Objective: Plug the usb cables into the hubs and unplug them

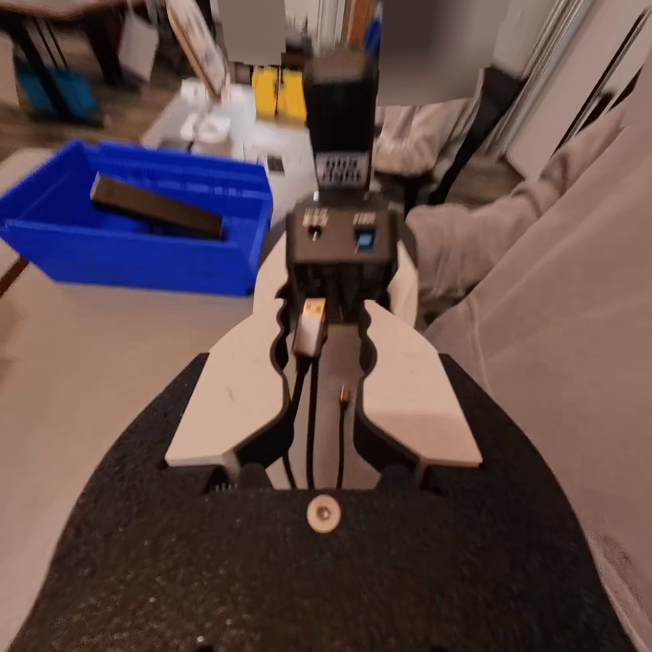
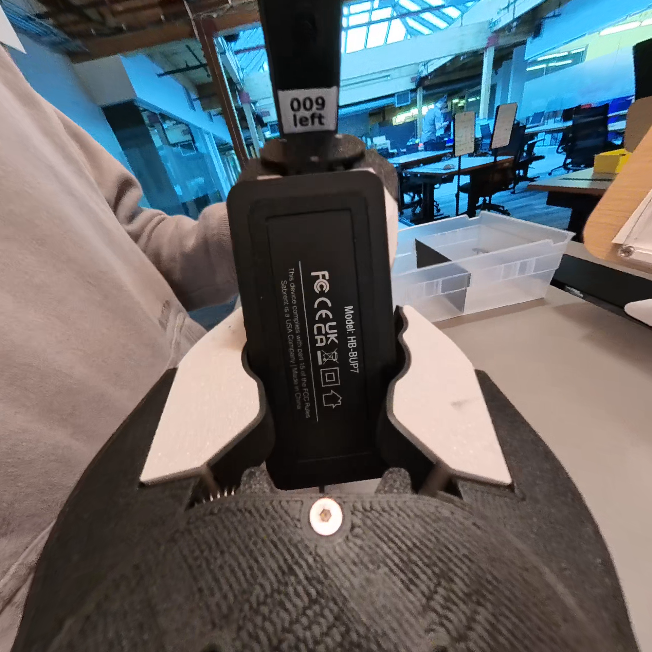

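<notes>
My right gripper (image 2: 323, 317) is shut on a black hub (image 2: 317, 317), whose labelled underside faces the right wrist camera. In the left wrist view the hub's end face (image 1: 342, 236) shows a small round socket and a blue port, with the right gripper's white fingers (image 1: 270, 264) on either side. My left gripper (image 1: 326, 310) faces that end with its jaws apart. A grey USB plug (image 1: 310, 324) on a black cable sits in the gap near the left finger, pointing at the hub, not clamped. A thin cable with a gold tip (image 1: 344, 393) lies beside it.
A blue bin (image 1: 123, 254) holding another black hub (image 1: 155, 208) stands on the table to the left. A clear bin (image 2: 494, 275) with a black divider stands at the right on the grey table (image 2: 529, 352). A person's beige sleeve (image 2: 88, 247) fills the left.
</notes>
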Tool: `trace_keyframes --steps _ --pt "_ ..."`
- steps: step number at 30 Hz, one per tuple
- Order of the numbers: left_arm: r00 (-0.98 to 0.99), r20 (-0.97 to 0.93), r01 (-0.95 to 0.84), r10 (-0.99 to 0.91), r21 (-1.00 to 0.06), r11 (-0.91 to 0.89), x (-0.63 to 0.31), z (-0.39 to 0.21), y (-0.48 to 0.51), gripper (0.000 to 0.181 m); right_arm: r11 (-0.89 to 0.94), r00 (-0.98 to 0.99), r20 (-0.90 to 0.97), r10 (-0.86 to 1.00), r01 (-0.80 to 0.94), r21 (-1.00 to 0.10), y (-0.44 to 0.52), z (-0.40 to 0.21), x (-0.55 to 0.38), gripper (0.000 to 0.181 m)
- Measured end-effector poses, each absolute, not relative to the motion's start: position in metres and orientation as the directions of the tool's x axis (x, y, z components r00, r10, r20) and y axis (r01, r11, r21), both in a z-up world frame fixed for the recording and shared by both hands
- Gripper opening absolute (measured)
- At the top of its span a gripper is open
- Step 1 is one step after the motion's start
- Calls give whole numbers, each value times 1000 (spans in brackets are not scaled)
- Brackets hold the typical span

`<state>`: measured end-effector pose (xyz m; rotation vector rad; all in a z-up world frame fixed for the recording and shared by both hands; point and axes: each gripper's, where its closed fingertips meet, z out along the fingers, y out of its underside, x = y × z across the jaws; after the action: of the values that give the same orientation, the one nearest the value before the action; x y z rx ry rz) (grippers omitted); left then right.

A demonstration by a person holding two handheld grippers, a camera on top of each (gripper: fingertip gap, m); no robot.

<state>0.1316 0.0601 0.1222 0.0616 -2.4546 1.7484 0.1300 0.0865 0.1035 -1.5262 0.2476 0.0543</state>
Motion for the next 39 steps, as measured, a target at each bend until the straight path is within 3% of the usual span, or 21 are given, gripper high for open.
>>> trace_keyframes --steps 2,4,6,11,18,22,32,36,39 --pt "-995 99 -84 31 -946 313 132 126 58 46 48 973 -194 -122 -189 -981 87 103 130 75" --pt "-991 122 -101 46 -940 326 127 129 57 73 36 972 -186 -142 -182 -983 85 102 133 75" --pt "-993 102 -81 55 -953 293 124 139 53 76 22 975 -166 -150 -165 -986 83 102 134 74" --pt "-999 -23 15 -28 -967 256 132 152 39 54 -20 975 -166 -146 -171 -985 91 97 133 74" --pt "-991 -128 131 37 -885 447 128 140 40 53 -155 977 -97 -192 -128 -980 91 79 133 74" --pt "-984 -166 176 66 -825 537 131 135 42 53 -107 974 -91 -208 -115 -988 92 88 137 72" --pt "-981 -184 180 64 -723 667 136 115 37 53 -247 953 3 -302 -75 -966 93 80 149 79" --pt "-981 -169 189 94 -738 648 132 113 34 53 -263 962 -26 -272 -100 -960 94 77 144 72" --pt "-992 -107 126 66 -817 562 132 121 29 52 -172 964 -73 -256 -120 -978 94 86 143 72"
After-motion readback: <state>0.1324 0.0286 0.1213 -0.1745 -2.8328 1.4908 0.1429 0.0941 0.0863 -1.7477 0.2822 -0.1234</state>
